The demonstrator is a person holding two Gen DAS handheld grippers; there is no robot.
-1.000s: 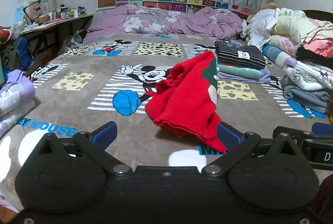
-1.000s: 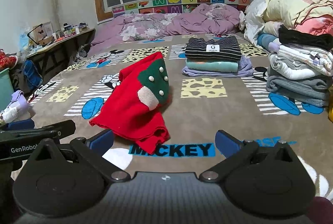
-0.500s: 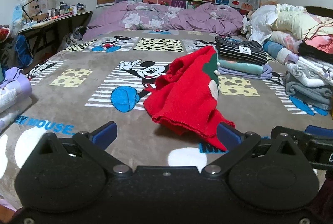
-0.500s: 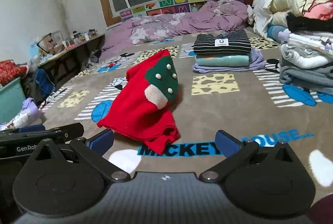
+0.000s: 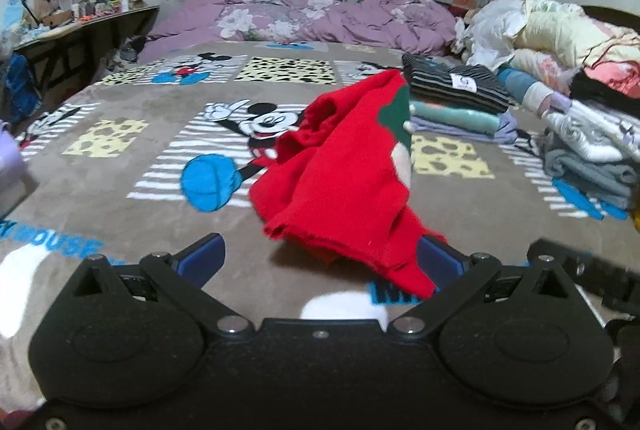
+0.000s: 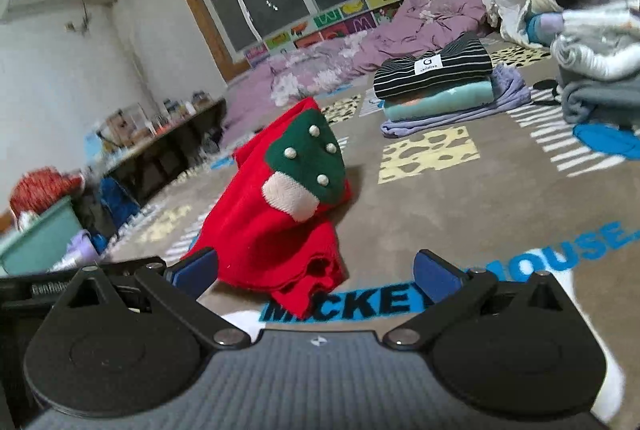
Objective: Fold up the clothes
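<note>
A crumpled red knit sweater (image 5: 344, 182) with a green and white patch lies heaped on the Mickey Mouse blanket (image 5: 120, 134). My left gripper (image 5: 320, 260) is open just before its near hem, and the hem overlaps my right finger's tip. In the right wrist view the sweater (image 6: 272, 230) sits just ahead of my open right gripper (image 6: 316, 268), whose left finger is close to the cloth. The right gripper's body also shows at the right edge of the left wrist view (image 5: 584, 266).
A folded stack topped by a striped garment (image 5: 456, 86) lies behind the sweater. Piles of clothes (image 5: 588, 134) line the right side. A purple duvet (image 5: 304, 18) lies at the headboard. A cluttered desk (image 5: 72, 26) stands left, and a green bin (image 6: 40, 238).
Both grippers have moved forward and lower, closer to the sweater. The right gripper has tilted, so its view leans. The sweater has not moved.
</note>
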